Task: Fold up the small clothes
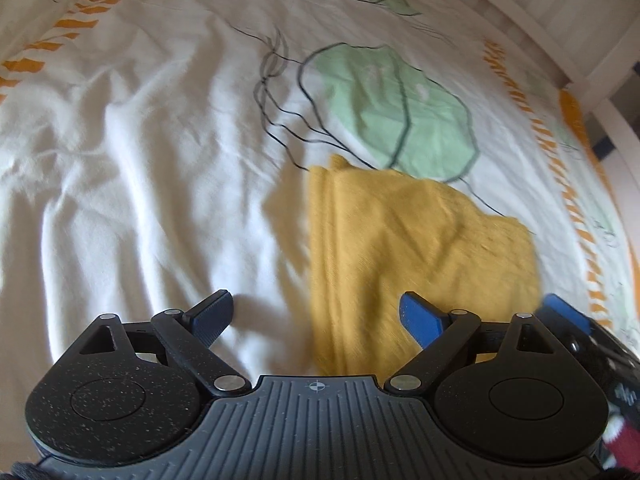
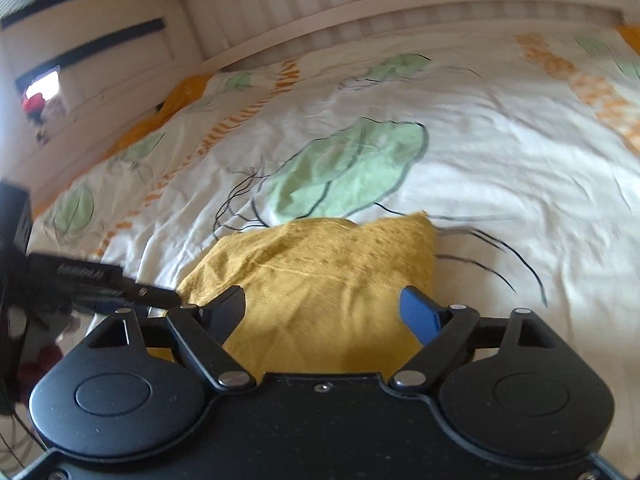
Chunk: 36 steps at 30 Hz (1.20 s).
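Note:
A mustard-yellow small garment (image 1: 408, 248) lies folded on the white printed bed cover (image 1: 140, 160). My left gripper (image 1: 316, 312) is open and empty, just above the garment's near left edge. My right gripper (image 2: 324, 308) is open and empty over the near part of the same garment (image 2: 320, 276). The right gripper's blue fingertip (image 1: 564, 312) shows at the right edge of the left wrist view. The left gripper's body (image 2: 100, 280) shows at the left of the right wrist view.
The bed cover (image 2: 500, 152) has green leaf prints (image 2: 344, 172) and orange stripes (image 1: 536, 120). A white slatted bed frame (image 2: 360, 12) runs along the far side. White shelving (image 2: 80, 52) stands at the far left.

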Tool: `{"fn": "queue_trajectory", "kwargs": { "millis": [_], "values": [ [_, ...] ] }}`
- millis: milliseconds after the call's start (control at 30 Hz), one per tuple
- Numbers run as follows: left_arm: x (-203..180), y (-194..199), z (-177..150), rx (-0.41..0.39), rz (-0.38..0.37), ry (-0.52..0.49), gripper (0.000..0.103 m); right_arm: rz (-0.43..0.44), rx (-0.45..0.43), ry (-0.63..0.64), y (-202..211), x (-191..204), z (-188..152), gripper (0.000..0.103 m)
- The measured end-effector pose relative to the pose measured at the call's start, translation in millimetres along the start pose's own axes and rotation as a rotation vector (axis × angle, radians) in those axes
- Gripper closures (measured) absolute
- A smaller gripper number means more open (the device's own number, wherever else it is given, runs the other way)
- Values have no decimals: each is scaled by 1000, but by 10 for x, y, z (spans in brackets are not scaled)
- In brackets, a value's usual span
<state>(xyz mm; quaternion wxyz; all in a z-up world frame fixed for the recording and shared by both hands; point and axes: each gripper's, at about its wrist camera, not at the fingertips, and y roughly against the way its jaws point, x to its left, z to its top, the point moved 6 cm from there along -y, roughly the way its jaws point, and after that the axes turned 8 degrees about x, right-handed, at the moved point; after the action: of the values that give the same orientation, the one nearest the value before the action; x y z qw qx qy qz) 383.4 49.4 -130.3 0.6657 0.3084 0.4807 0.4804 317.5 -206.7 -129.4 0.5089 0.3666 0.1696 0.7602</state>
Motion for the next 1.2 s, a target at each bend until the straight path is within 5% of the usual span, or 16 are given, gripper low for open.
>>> {"fn": "queue_trajectory", "kwargs": {
  "millis": [600,1200],
  "values": [
    [-304,-14,-608,77,-74,-9,12,144,62,-232,137,-499,-70,15],
    [-567,-295,-458,64,-172,-76,13,342,130,-262,-425,-487,98,5]
  ]
}}
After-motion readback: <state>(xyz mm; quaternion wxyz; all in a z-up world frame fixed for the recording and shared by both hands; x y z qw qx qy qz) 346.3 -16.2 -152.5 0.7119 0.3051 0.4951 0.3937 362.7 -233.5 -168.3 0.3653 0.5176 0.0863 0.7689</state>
